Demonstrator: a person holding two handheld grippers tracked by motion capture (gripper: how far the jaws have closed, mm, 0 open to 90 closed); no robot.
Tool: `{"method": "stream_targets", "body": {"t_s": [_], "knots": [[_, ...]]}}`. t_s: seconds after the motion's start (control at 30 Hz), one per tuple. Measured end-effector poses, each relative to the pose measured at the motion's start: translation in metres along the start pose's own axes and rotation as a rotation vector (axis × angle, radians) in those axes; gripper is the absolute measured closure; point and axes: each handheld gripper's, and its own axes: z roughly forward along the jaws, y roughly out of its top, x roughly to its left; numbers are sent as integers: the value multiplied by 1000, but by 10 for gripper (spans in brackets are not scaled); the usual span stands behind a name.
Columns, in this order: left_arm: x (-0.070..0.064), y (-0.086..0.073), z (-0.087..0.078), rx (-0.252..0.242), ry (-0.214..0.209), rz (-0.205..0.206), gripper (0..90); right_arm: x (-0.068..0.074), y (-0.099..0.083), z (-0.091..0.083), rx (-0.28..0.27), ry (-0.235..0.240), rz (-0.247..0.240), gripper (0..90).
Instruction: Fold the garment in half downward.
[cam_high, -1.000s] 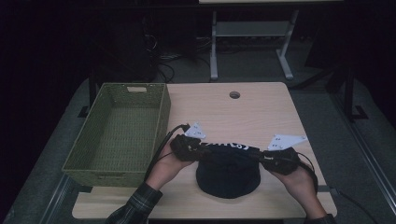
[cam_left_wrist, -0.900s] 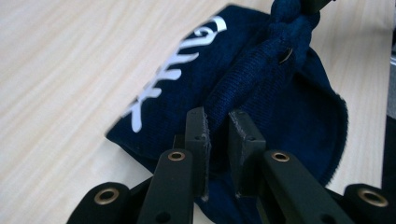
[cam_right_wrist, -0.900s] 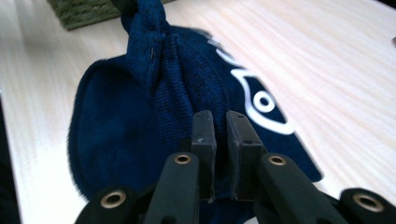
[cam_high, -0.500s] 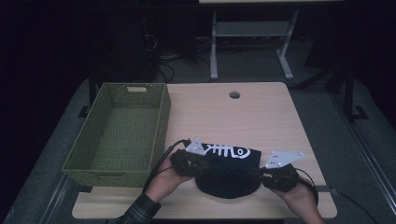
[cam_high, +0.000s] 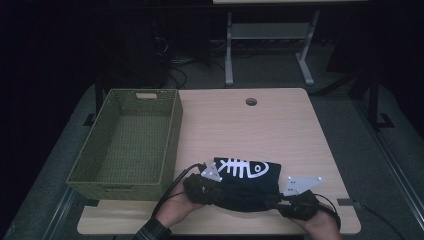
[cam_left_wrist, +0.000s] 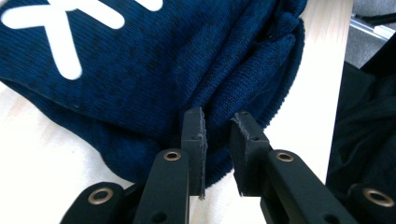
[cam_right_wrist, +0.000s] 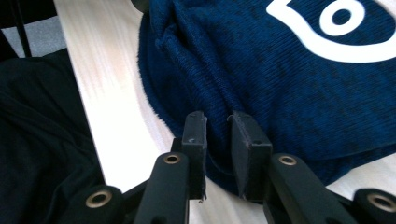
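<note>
We've got the folded dark blue garment (cam_high: 247, 182) with the white fishbone print lying on the table (cam_high: 280, 130), just right of the green woven basket (cam_high: 130, 142) and close to the table's near edge.

Left gripper (cam_left_wrist: 217, 135): jaws pinched on a fold at the garment's edge, only a narrow gap with knit fabric bunched in it. In the high view it sits at the garment's basket-side corner (cam_high: 202, 187), near the basket's front right corner without touching it.

Right gripper (cam_right_wrist: 217, 133): same story, jaws nearly closed on the garment's hem. High view puts it at the corner away from the basket (cam_high: 295, 202).

Edges: little margin between the garment and the near table edge; both hands overhang that edge. Open tabletop beyond the garment, all the way to the cable hole (cam_high: 251, 101), and to the side away from the basket. Basket interior looks empty.

Versus a second ago: the garment was a rounder heap with the print barely showing; now it's flatter and squarer, fishbone fully face-up. Both grippers have dropped toward the near edge. Basket unmoved.
</note>
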Motion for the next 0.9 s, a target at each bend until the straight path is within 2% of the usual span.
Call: {"method": "stream_targets", "body": {"t_s": [0.1,0.23,0.33,0.43,0.57,0.63,0.77,0.9], "knots": [[-1,0,-7,-15,-8,-5,709,2,-1,-3,-9,4,-5,686],[-1,0,-25,-44,11,-13,659,2,-1,-17,-36,-22,6,671],[2,0,-38,-82,31,-30,665,-3,-2,-27,-54,-43,15,681],[7,4,-43,-98,44,-53,732,-9,0,-35,-74,-60,25,731],[15,15,-37,-128,55,-86,838,-16,5,-33,-83,-52,30,848],[18,22,-32,-118,61,-86,868,-19,8,-27,-79,-35,29,896],[29,34,-24,-115,89,-89,893,-21,11,-15,-51,-7,20,899],[42,46,-15,-107,142,-97,893,-19,9,-7,-21,17,16,899]]}}
